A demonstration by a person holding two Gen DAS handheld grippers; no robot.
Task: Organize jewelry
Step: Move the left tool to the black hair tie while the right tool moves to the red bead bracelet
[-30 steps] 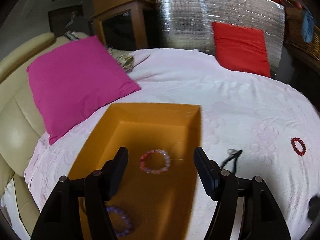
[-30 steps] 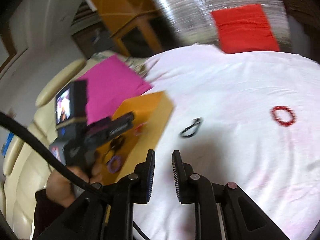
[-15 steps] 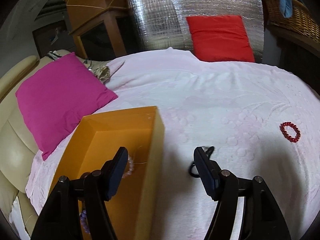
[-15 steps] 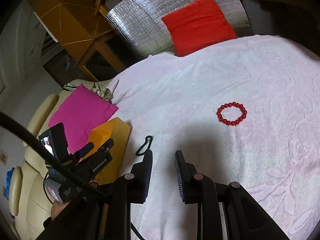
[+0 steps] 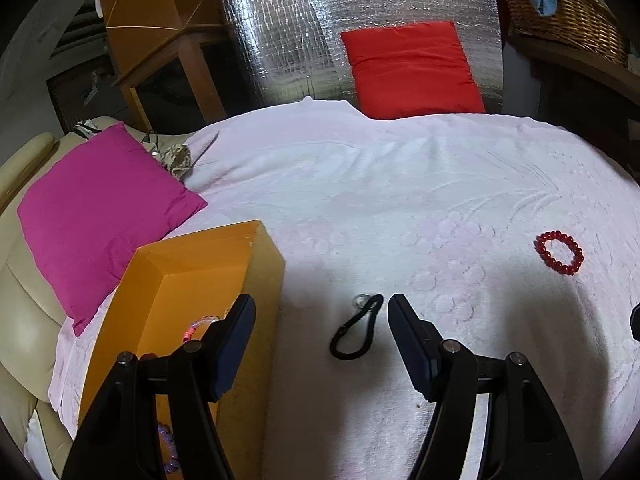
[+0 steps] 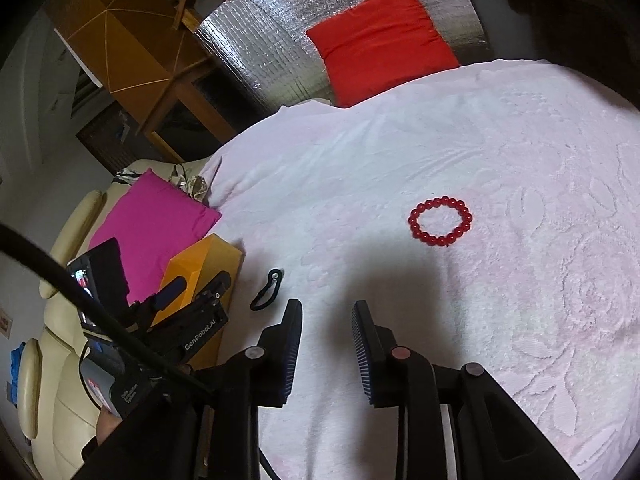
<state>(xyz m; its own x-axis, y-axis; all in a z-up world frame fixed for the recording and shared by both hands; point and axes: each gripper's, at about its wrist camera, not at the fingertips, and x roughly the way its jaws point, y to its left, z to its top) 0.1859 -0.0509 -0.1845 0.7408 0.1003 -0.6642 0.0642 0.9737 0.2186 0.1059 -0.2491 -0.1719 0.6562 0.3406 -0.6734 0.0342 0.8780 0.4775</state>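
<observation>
An orange box (image 5: 208, 264) stands on the white bedspread at the left; a pink bead bracelet (image 5: 200, 325) and a purple one (image 5: 170, 450) lie inside it. A black cord bracelet (image 5: 356, 330) lies on the bedspread between the fingers of my open, empty left gripper (image 5: 320, 312). A red bead bracelet (image 5: 559, 252) lies further right. In the right wrist view my right gripper (image 6: 326, 312) is open and empty above the bedspread, the red bracelet (image 6: 440, 222) ahead of it to the right and the black cord bracelet (image 6: 267, 290) to its left beside the box (image 6: 200, 272).
A magenta cushion (image 5: 96, 208) lies left of the box on a cream sofa arm (image 5: 24, 320). A red cushion (image 5: 412, 68) leans on a silver foil panel (image 5: 304, 28) at the back. A wicker basket (image 5: 572, 24) stands at the back right. The left gripper's body (image 6: 160, 332) shows left.
My left gripper moved right from above the box to over the black cord bracelet. My right gripper opened wider and swung toward the red bracelet.
</observation>
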